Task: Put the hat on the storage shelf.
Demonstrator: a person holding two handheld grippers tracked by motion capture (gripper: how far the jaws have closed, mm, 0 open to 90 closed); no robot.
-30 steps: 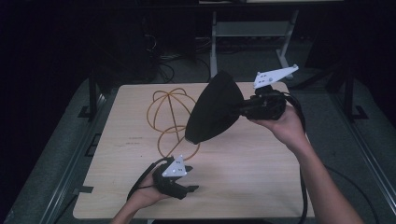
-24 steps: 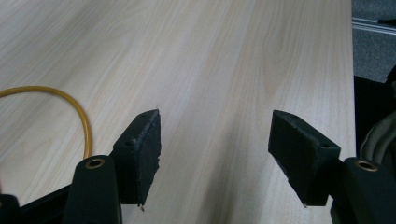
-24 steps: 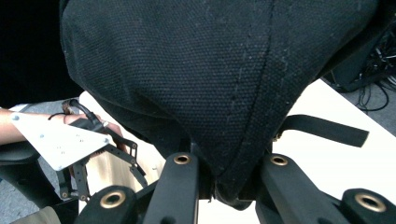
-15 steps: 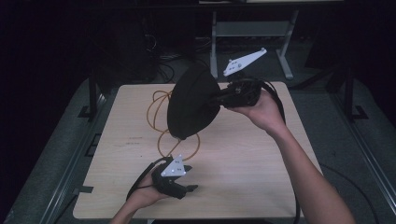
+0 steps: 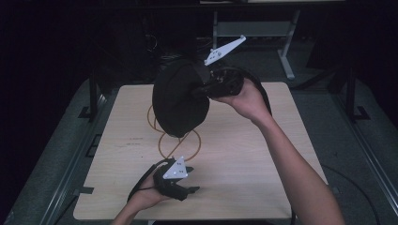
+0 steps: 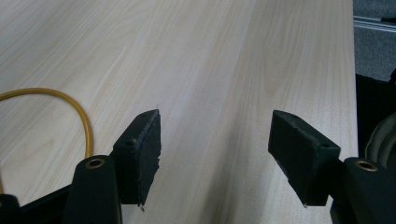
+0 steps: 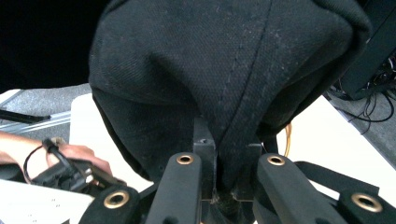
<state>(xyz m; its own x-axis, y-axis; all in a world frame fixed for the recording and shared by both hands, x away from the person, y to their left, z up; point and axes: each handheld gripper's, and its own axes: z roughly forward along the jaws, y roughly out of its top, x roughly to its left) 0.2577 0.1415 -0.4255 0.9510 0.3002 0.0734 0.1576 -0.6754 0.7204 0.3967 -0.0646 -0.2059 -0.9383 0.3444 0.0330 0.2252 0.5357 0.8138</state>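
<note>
A black fabric cap [image 5: 180, 101] hangs in the air above the far middle of the wooden table [image 5: 244, 154]. My right gripper [image 5: 199, 89] is shut on the cap's edge and points left; in the right gripper view the cloth [image 7: 224, 70] is pinched between the jaws of the right gripper [image 7: 228, 158]. A yellow cable [image 5: 160, 145] lies in loops on the table under the cap. My left gripper [image 5: 190, 190] rests low at the table's near edge, and it [image 6: 215, 149] is open over bare wood, with a bend of the yellow cable [image 6: 86, 126] to its left.
Grey matting [image 5: 342, 122] surrounds the table. A metal frame with legs [image 5: 286, 51] and floor cables stand behind the far edge. The person's left hand with its gripper [image 7: 70, 172] appears below the cap in the right gripper view.
My right gripper has carried the cap leftward and farther from the person, turning it so its round top faces the camera. The left gripper has stayed in place.
</note>
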